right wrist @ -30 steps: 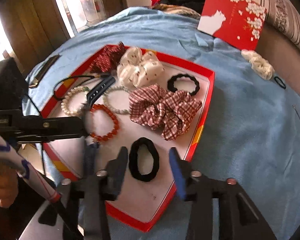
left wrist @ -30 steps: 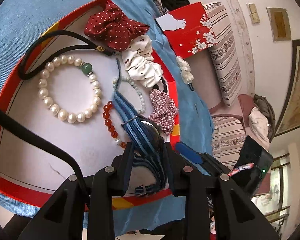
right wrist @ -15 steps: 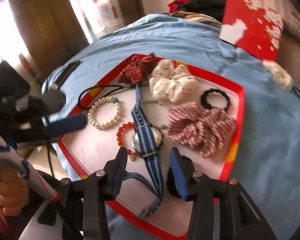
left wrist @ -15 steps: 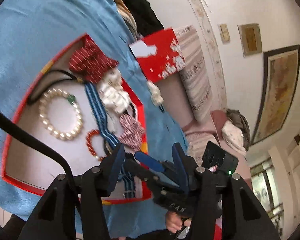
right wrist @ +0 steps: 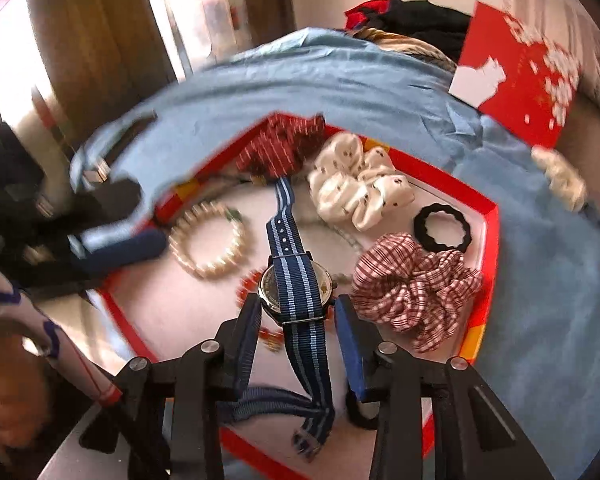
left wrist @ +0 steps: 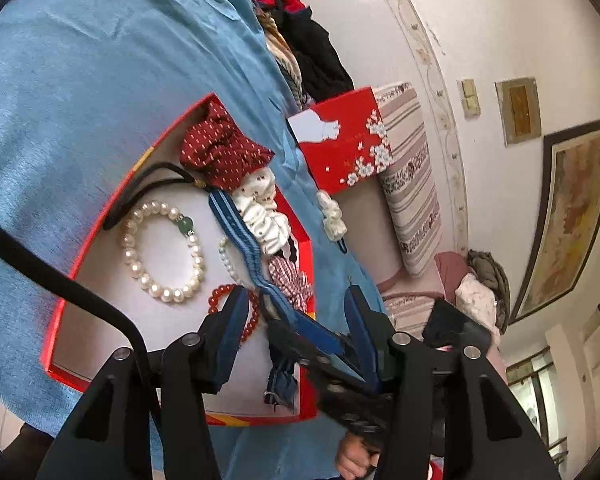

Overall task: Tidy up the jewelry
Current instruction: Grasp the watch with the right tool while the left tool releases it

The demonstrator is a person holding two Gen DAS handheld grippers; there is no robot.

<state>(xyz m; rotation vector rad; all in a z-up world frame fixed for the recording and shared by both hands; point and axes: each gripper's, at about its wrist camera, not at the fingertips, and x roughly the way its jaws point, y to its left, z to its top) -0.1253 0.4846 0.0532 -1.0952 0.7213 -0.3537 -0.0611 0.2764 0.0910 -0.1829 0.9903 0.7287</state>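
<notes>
A blue-striped watch (right wrist: 296, 288) lies face down in the red-rimmed tray (right wrist: 492, 208). My right gripper (right wrist: 298, 340) straddles its case. The jaws are closing, and a thin gap still shows on each side. In the left wrist view the watch strap (left wrist: 240, 236) runs across the tray (left wrist: 172, 128). My left gripper (left wrist: 296, 320) hangs open above the tray's near edge with nothing in it. Around the watch lie a pearl bracelet (right wrist: 208, 244), a red bead bracelet (left wrist: 220, 294) and a checked scrunchie (right wrist: 412, 284).
Also in the tray are a white scrunchie (right wrist: 356, 192), a red dotted scrunchie (left wrist: 220, 152), a black cord (left wrist: 140, 188) and a black hair tie (right wrist: 442, 232). A pale scrunchie (right wrist: 560, 176) lies on the blue cloth near a red box (right wrist: 516, 80).
My left gripper let go of the watch, opened and drew back upward. My right gripper moved from the black hair tie over to the watch, and its jaws have narrowed.
</notes>
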